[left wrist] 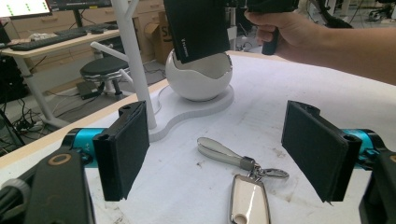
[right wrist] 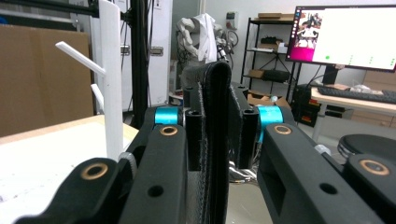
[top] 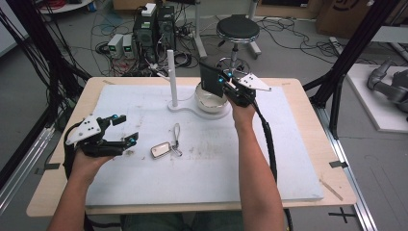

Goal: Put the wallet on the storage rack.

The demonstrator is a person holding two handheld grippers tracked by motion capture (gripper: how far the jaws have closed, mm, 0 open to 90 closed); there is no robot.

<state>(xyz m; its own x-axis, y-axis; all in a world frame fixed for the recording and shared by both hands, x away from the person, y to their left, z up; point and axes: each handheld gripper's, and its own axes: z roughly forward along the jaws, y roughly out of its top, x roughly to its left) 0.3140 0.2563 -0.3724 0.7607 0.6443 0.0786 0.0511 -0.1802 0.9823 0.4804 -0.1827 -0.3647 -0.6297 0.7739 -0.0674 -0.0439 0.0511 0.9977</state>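
A black wallet (top: 210,79) hangs upright just above a white bowl (top: 210,102) at the back of the mat, with my right gripper (top: 222,83) shut on its edge. In the right gripper view the wallet (right wrist: 214,158) stands edge-on, pinched between the two black pads of that gripper (right wrist: 217,100). From the left gripper view the wallet (left wrist: 198,28) dips into the bowl's (left wrist: 198,81) mouth. A silver key fob (top: 161,149) with a strap lies mid-mat. My left gripper (top: 124,130) rests open to its left, the fob (left wrist: 247,200) lying ahead between its wide jaws (left wrist: 224,158).
A white stand with a tall post (top: 172,77) and side pegs shares its base with the bowl. A white mat (top: 269,144) covers most of the wooden table. A stool (top: 237,30), computers and cables lie on the floor beyond the far edge.
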